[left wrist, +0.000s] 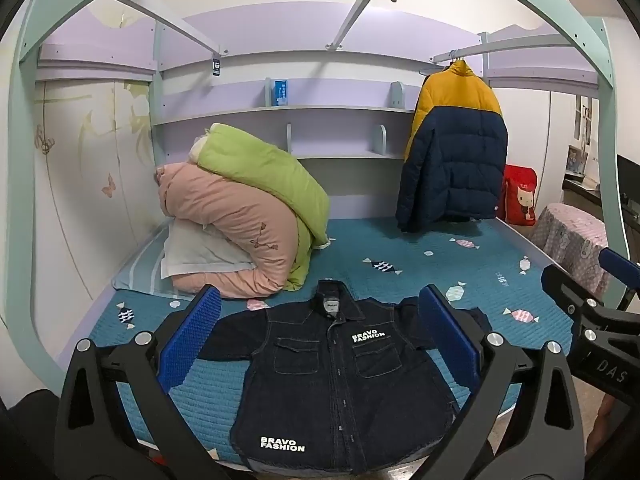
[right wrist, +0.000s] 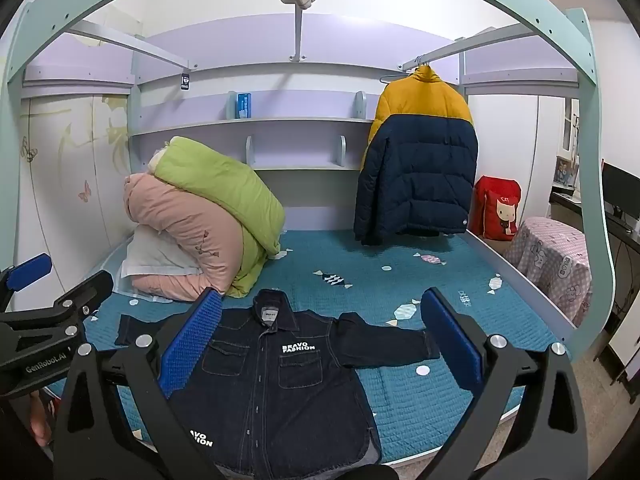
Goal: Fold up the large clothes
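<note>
A dark denim jacket [left wrist: 328,384] with white "BRAVO FASHION" lettering lies flat and face up on the teal bedspread [left wrist: 520,344], collar away from me, sleeves spread out to both sides. It also shows in the right wrist view [right wrist: 272,384]. My left gripper [left wrist: 320,332] is open and empty, held above the near edge of the jacket. My right gripper [right wrist: 320,336] is open and empty, held above the jacket's right half. The right gripper appears at the right edge of the left wrist view [left wrist: 592,320]; the left gripper appears at the left edge of the right wrist view [right wrist: 52,320].
Rolled pink and green quilts [left wrist: 248,216] on a white pillow [left wrist: 196,256] lie at the bed's back left. A yellow and navy puffer jacket [left wrist: 452,148] hangs from a rail at the back right. A red cushion [right wrist: 496,208] and a covered stool [right wrist: 556,264] stand right of the bed.
</note>
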`<state>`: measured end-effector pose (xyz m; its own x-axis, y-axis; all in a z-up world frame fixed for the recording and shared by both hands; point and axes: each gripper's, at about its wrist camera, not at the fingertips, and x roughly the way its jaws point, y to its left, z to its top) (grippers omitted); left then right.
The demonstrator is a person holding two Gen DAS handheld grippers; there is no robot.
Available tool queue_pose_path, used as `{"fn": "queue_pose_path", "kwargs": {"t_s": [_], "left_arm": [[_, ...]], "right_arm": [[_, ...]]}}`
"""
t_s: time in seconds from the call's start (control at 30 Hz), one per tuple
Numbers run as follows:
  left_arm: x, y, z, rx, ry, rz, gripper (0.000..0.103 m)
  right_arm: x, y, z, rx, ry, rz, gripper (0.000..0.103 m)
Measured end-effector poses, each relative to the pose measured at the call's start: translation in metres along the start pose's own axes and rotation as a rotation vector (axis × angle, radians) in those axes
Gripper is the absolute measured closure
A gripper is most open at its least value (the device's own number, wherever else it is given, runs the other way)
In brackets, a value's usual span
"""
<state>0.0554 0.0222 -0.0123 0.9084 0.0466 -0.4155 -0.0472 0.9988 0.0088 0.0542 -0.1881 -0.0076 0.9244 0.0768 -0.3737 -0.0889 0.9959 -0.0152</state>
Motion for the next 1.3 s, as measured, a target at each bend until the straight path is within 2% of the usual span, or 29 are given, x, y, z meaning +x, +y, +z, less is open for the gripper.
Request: {"fn": "queue_pose_path", "kwargs": {"t_s": [1.3], "left_arm": [[-0.004, -0.004, -0.015, 0.006, 0.009, -0.006, 0.005]], "right_arm": [[-0.003, -0.003, -0.002, 0.015, -0.01, 0.004, 0.007]]}}
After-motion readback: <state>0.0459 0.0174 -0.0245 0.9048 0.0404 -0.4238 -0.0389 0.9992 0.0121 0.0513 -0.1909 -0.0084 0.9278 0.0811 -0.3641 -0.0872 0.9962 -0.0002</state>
